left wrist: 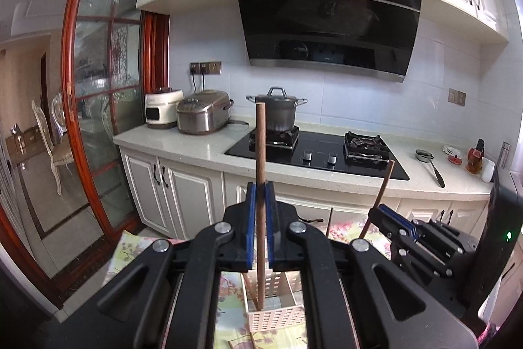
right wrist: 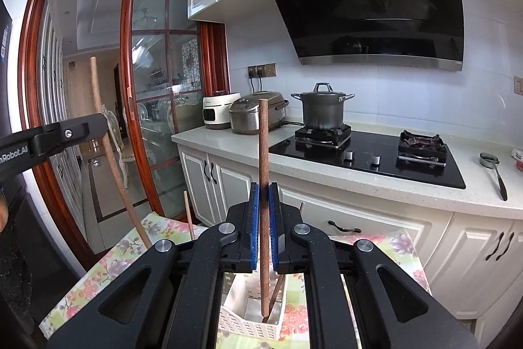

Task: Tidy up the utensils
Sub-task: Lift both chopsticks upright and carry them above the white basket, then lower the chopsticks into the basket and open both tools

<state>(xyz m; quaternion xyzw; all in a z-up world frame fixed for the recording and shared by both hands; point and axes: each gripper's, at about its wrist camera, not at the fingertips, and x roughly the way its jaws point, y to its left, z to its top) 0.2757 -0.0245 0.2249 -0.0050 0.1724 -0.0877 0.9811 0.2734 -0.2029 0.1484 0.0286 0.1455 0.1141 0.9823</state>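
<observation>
Above the perforated basket [left wrist: 276, 314], each gripper [left wrist: 260, 185] [right wrist: 264, 185] clamps an upright brown wooden stick [left wrist: 260, 152] [right wrist: 263, 152].

The left gripper [left wrist: 260, 195] and its arms hide most of the perforated basket [left wrist: 276, 314] below.

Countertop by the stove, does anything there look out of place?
A metal ladle lies loose on the counter right of the hob, away from the white utensil basket below.
</observation>
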